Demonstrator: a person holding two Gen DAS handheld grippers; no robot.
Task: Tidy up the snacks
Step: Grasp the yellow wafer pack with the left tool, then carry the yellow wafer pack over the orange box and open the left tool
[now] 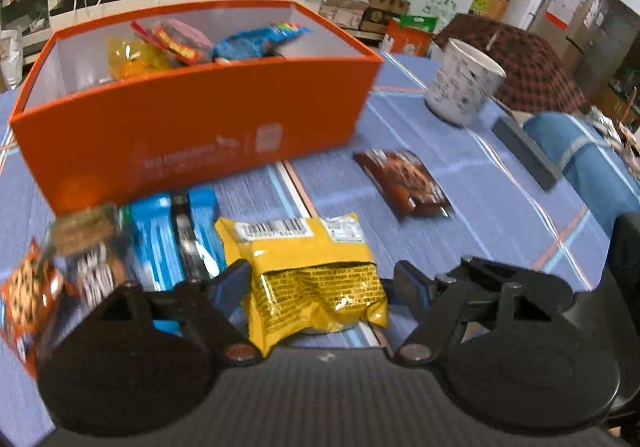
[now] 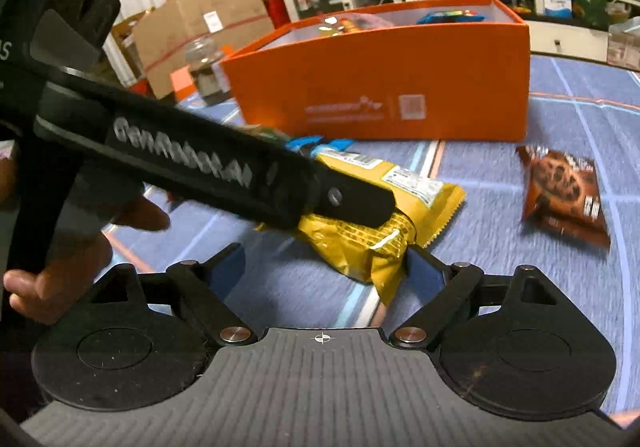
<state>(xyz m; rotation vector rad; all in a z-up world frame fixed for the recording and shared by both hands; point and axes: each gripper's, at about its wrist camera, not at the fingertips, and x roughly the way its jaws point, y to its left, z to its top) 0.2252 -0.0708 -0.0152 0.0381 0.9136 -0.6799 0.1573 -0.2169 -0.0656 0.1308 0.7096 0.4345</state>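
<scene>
An orange box (image 1: 192, 119) holding several snack packets stands on the blue tablecloth; it also shows in the right wrist view (image 2: 384, 87). A yellow snack packet (image 1: 312, 279) lies between the open fingers of my left gripper (image 1: 320, 287), unclamped. In the right wrist view the yellow packet (image 2: 384, 215) lies just ahead of my open right gripper (image 2: 324, 271), with the left gripper's body (image 2: 192, 163) over it. A brown cookie packet (image 1: 404, 179) lies to the right, also in the right wrist view (image 2: 564, 195). A blue packet (image 1: 176, 239) and an orange cookie packet (image 1: 28, 295) lie at the left.
A white patterned mug (image 1: 460, 83) stands right of the box. A grey flat slab (image 1: 524, 151) lies at the table's right edge. A glass jar (image 2: 206, 71) stands left of the box. Cluttered shelves and cartons fill the background.
</scene>
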